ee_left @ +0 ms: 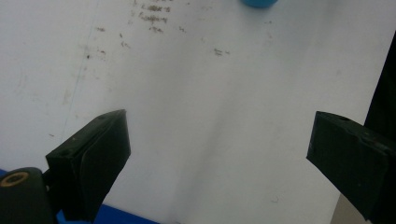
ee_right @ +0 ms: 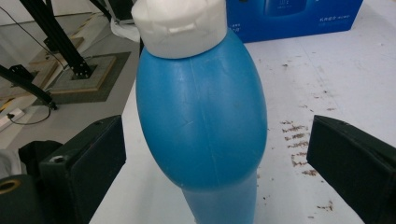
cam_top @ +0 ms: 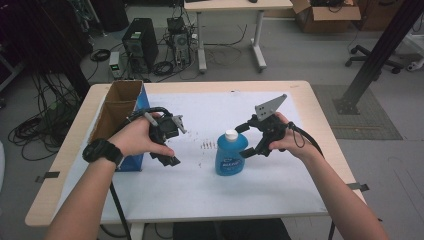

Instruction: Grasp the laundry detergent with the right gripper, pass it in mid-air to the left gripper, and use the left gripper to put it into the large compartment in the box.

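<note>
A blue plastic bottle [cam_top: 229, 155] with a white cap [cam_top: 230, 134] stands upright near the middle of the white-covered table [cam_top: 210, 190]. My right gripper [cam_top: 246, 140] is open, one jaw on each side of the bottle's upper body and neither touching it. In the right gripper view the bottle [ee_right: 201, 126] stands between the wide-apart jaws of my right gripper [ee_right: 215, 163]. My left gripper [cam_top: 176, 142] hovers left of the bottle, open and holding nothing. The left gripper view has my left gripper [ee_left: 217, 154] over bare table, with the bottle's base [ee_left: 259, 2] at the top edge.
An open cardboard box with a blue side [cam_top: 125, 112] stands at the table's left, just behind my left hand; the same box [ee_right: 289, 14] sits behind the bottle. Brown smudges [cam_top: 207, 145] mark the sheet left of the bottle. Computers, cables and another table lie beyond.
</note>
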`<state>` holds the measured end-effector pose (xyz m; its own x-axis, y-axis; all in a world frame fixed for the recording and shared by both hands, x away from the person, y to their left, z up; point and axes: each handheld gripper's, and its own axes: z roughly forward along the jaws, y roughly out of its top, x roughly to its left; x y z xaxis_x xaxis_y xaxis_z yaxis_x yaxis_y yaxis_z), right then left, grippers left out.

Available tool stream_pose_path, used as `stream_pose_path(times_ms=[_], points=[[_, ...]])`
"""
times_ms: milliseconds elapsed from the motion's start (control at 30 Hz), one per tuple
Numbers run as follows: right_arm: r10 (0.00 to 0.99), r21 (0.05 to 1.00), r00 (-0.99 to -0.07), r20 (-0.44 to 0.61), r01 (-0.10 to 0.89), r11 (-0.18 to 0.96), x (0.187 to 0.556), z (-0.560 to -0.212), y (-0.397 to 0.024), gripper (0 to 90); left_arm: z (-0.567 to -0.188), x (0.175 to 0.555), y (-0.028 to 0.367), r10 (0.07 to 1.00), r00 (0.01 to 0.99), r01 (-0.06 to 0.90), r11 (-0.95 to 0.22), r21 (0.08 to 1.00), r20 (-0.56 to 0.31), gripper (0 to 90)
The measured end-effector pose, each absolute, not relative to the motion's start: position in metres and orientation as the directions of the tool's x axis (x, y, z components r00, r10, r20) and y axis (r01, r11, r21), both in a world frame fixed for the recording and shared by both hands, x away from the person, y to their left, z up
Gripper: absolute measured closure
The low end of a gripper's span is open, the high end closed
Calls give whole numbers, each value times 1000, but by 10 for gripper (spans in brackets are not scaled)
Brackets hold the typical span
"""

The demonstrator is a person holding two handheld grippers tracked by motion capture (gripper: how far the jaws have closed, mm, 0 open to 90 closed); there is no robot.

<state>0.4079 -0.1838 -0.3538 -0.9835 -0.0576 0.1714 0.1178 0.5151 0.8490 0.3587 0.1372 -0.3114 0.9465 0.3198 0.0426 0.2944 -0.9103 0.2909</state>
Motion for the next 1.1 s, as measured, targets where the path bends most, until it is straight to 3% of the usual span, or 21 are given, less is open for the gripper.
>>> stream_pose_path(times_ms=[1100], points=[[-72,870,-977,199,142,472,402,-380,-166,108,-312,359,138,320,947,296,-908,296,35,65]])
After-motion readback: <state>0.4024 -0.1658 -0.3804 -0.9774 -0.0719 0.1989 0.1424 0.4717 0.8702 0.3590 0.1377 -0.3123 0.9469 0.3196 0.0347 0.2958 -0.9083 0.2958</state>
